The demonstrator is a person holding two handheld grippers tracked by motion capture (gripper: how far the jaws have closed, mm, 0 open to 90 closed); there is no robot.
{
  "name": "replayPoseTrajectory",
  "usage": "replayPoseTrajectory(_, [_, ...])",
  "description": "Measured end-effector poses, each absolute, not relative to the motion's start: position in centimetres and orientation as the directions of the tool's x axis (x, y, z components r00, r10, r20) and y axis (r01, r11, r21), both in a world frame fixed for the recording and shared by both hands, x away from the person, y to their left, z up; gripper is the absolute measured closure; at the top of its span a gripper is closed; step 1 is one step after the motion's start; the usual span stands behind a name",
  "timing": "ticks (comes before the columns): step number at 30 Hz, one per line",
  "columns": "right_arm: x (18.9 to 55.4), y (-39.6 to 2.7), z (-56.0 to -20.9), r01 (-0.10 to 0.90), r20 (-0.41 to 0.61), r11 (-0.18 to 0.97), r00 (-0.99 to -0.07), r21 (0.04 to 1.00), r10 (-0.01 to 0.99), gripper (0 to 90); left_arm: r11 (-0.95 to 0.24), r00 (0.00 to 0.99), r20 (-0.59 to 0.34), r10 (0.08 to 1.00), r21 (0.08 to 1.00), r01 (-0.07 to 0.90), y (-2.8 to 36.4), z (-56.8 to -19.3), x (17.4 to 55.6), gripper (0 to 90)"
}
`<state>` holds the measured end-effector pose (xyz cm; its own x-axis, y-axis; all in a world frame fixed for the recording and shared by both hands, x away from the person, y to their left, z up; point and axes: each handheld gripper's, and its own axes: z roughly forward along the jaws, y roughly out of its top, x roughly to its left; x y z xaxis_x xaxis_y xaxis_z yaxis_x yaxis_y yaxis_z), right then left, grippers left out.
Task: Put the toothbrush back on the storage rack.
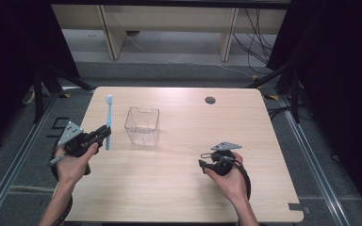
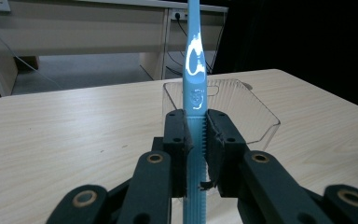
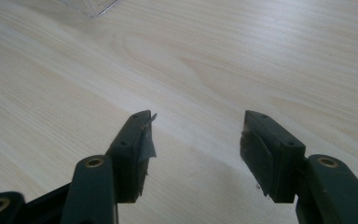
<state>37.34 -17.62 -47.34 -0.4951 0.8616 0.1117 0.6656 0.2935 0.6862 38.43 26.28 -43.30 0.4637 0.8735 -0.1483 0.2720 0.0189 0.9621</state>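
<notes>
A lab: black curtains (image 1: pixel 9 56), floor rails (image 1: pixel 9 169), loose cables (image 1: pixel 257 40).

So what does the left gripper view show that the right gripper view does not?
Left gripper view alone: a blue toothbrush clamped upright between the left gripper jaws, the whole clear box just behind it, and desks and a wall socket across the floor.

Right gripper view alone: the right gripper with jaws wide apart, nothing between them, low over bare wood.

Both: the light wooden table, and the clear box, though in the right gripper view just one corner of it at the top edge.
</notes>
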Motion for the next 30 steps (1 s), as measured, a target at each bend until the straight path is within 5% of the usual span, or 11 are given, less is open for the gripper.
replayPoseTrajectory(30, [37.3, -17.6, -47.4, 0.666, 0.117, 0.285, -0.491, 0.689, 0.863, 43.8, 0.033, 0.507, -0.129, 0.852, 0.980, 0.195, 24.7, -42.7, 39.6, 78.4])
